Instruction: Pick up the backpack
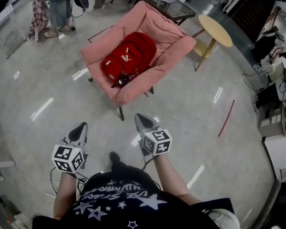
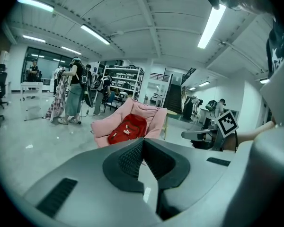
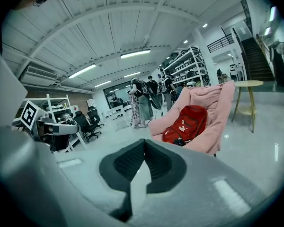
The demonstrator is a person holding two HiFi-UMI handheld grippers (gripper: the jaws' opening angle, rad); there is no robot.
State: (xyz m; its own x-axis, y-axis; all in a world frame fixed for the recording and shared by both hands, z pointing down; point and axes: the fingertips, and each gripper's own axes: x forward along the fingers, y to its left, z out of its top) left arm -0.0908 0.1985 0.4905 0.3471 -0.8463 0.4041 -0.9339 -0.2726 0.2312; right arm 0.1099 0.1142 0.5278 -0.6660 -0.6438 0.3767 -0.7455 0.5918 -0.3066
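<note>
A red backpack lies on the seat of a pink folding chair ahead of me; it shows small in the left gripper view and in the right gripper view. My left gripper is held low at the left, shut and empty, well short of the chair. My right gripper is beside it, also shut with nothing in it, its tip near the chair's front leg. In the left gripper view the left gripper has its jaws together, and the right gripper looks the same in its own view.
A round wooden side table stands right of the chair, a dark glass table behind it. People stand at the far left. A red rod lies on the floor. Shelves and equipment line the right wall.
</note>
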